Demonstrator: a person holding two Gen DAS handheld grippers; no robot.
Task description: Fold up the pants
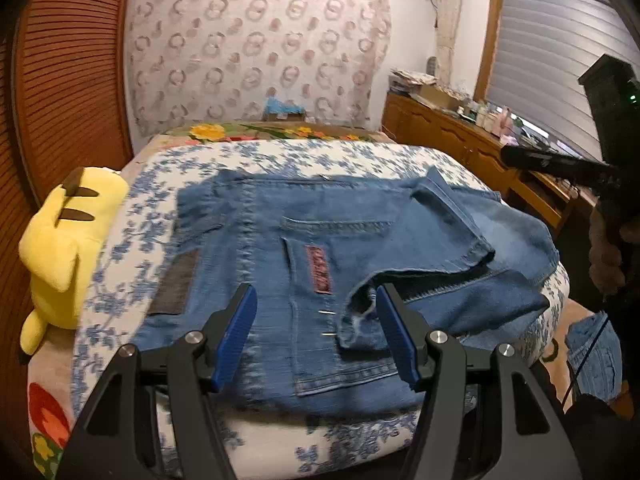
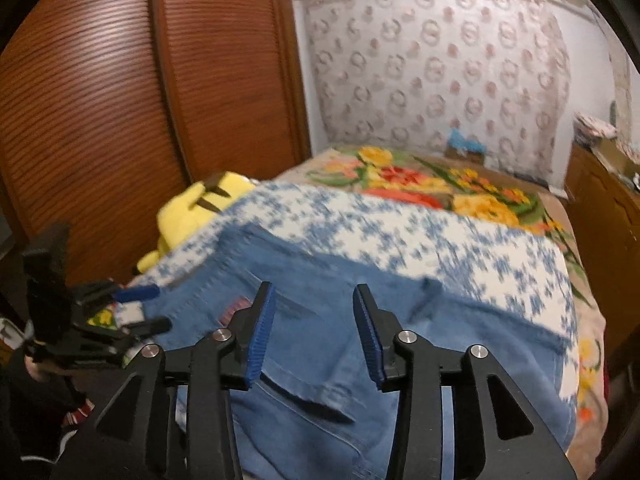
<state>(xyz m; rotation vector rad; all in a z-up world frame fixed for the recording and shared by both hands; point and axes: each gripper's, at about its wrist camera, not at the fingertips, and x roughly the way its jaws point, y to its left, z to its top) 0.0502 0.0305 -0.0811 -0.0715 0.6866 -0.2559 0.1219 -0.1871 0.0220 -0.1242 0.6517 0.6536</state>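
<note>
Jeans [image 1: 320,248] lie part-folded ahead of our fingers, both pairs spread and empty; next we pinch the loose hem [image 1: 356,320] between the left gripper [image 1: 316,336] pads.

Your left flank blocked: yellow plush [image 1: 68,236] at bed edge, wardrobe [image 2: 100,120] close behind. Floral blanket [image 2: 440,188] beyond jeans [image 1: 320,264] lies bare. Dresser [image 1: 452,136] hems right side.
</note>
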